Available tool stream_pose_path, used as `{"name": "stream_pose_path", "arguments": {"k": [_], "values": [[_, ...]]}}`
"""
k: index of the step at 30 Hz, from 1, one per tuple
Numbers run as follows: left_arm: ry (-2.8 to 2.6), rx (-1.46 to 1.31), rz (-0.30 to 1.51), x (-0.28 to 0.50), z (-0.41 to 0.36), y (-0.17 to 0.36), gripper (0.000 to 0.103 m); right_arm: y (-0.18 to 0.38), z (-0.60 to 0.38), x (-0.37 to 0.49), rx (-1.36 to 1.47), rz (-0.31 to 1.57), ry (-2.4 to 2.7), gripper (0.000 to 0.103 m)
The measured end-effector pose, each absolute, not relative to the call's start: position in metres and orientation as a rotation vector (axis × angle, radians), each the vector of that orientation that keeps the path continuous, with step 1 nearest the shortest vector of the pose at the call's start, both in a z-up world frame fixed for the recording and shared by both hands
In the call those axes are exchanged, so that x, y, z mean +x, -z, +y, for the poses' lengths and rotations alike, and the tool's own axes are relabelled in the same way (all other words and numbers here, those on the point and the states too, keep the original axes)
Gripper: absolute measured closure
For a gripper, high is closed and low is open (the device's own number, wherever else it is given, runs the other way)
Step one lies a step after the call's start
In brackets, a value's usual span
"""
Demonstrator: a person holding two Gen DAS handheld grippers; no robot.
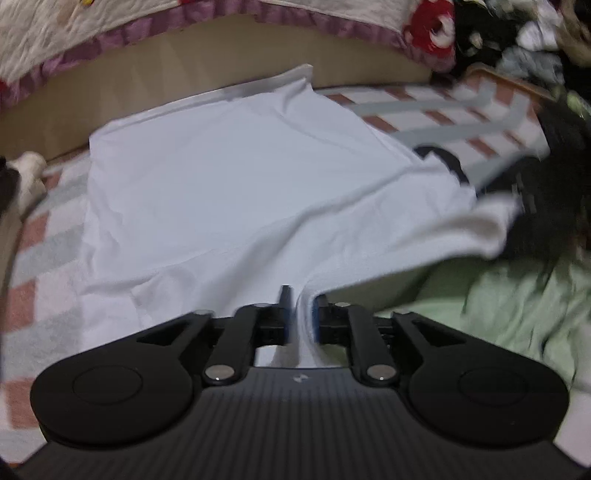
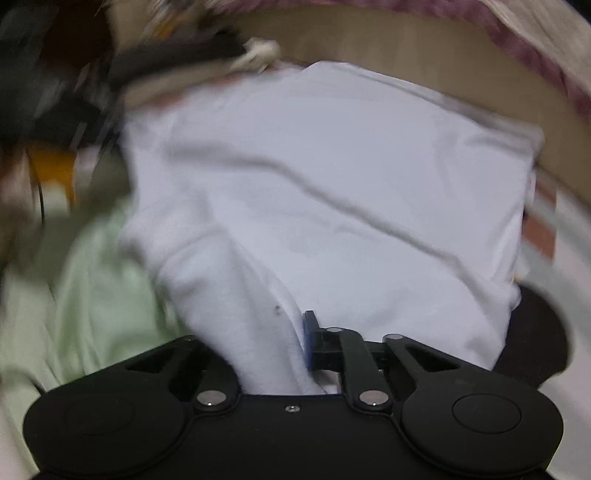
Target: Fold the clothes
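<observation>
I see a checked blanket (image 1: 40, 258) in pink, grey and white covering the floor, and on it the white shirt (image 1: 229, 177) lies spread out, its far edge close to the tan bed base (image 1: 122, 85). A quilt (image 1: 74, 33) with a purple border hangs over that base. To the right of the shirt sits a pale green cloth (image 1: 517, 306), and beyond it a dark, blurred heap of clothes (image 1: 524, 33).

My left tongs (image 1: 300, 314) are clamped on a bunched fold at the near edge of the shirt, the fabric pulled up between the two fingers. My right tongs (image 2: 280, 347) are likewise closed on a thick roll of the shirt's near edge; only the blue-padded right finger (image 2: 309, 332) shows, the other is buried under the cloth. The right view is smeared with blur.
</observation>
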State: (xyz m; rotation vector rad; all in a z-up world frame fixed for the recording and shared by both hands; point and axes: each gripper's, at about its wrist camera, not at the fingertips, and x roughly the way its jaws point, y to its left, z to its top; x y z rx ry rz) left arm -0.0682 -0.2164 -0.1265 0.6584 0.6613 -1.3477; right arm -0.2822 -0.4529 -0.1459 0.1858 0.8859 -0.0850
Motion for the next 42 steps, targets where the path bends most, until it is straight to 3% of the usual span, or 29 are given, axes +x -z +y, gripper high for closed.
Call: {"name": "stream_pose_path", "arguments": {"k": [1, 2, 9, 11, 12, 13, 15, 16, 17, 19, 22, 29, 30, 31, 35, 42], "values": [[1.348, 0.721, 0.626, -0.074, -0.214, 0.128, 0.044, 0.142, -0.461, -0.282, 0.219, 0.868, 0.087, 0.093], [1.348, 0.776, 0.594, -0.079, -0.212, 0.131, 0.039, 0.138, -0.466, -0.281, 0.226, 0.85, 0.086, 0.093], [1.253, 0.998, 0.568, -0.088, -0.229, 0.167, 0.031, 0.117, -0.476, -0.264, 0.154, 0.836, 0.067, 0.093], [1.191, 0.977, 0.572, -0.078, -0.234, 0.169, 0.019, 0.115, -0.475, -0.262, 0.136, 0.835, 0.062, 0.093], [1.181, 0.95, 0.58, -0.073, -0.235, 0.168, 0.019, 0.114, -0.474, -0.261, 0.127, 0.835, 0.059, 0.093], [1.191, 0.941, 0.585, -0.071, -0.236, 0.169, 0.021, 0.114, -0.474, -0.26, 0.118, 0.835, 0.057, 0.093], [1.218, 0.93, 0.593, -0.069, -0.236, 0.17, 0.041, 0.114, -0.473, -0.261, 0.108, 0.834, 0.051, 0.093], [1.232, 0.927, 0.604, -0.07, -0.236, 0.171, 0.063, 0.115, -0.473, -0.262, 0.105, 0.834, 0.047, 0.093], [1.245, 0.924, 0.617, -0.072, -0.236, 0.172, 0.076, 0.116, -0.473, -0.263, 0.102, 0.833, 0.043, 0.092], [1.214, 0.939, 0.559, -0.079, -0.236, 0.171, 0.079, 0.122, -0.467, -0.266, 0.054, 0.847, 0.059, 0.09], [1.182, 0.883, 0.551, -0.077, -0.234, 0.167, 0.08, 0.135, -0.448, -0.27, -0.091, 0.904, 0.142, 0.058], [1.154, 0.732, 0.544, -0.06, -0.229, 0.152, 0.083, 0.164, -0.421, -0.292, -0.214, 0.854, 0.238, 0.063], [1.152, 0.719, 0.534, -0.06, -0.228, 0.148, 0.083, 0.163, -0.424, -0.293, -0.209, 0.832, 0.244, 0.07], [1.147, 0.718, 0.512, -0.061, -0.226, 0.144, 0.084, 0.158, -0.428, -0.294, -0.2, 0.822, 0.238, 0.09], [1.122, 0.699, 0.446, -0.073, -0.215, 0.123, 0.09, 0.121, -0.446, -0.288, -0.145, 0.846, 0.152, 0.091], [1.062, 0.743, 0.329, -0.111, -0.177, 0.081, 0.093, 0.061, -0.435, -0.298, -0.158, 0.932, -0.034, 0.092]]}}
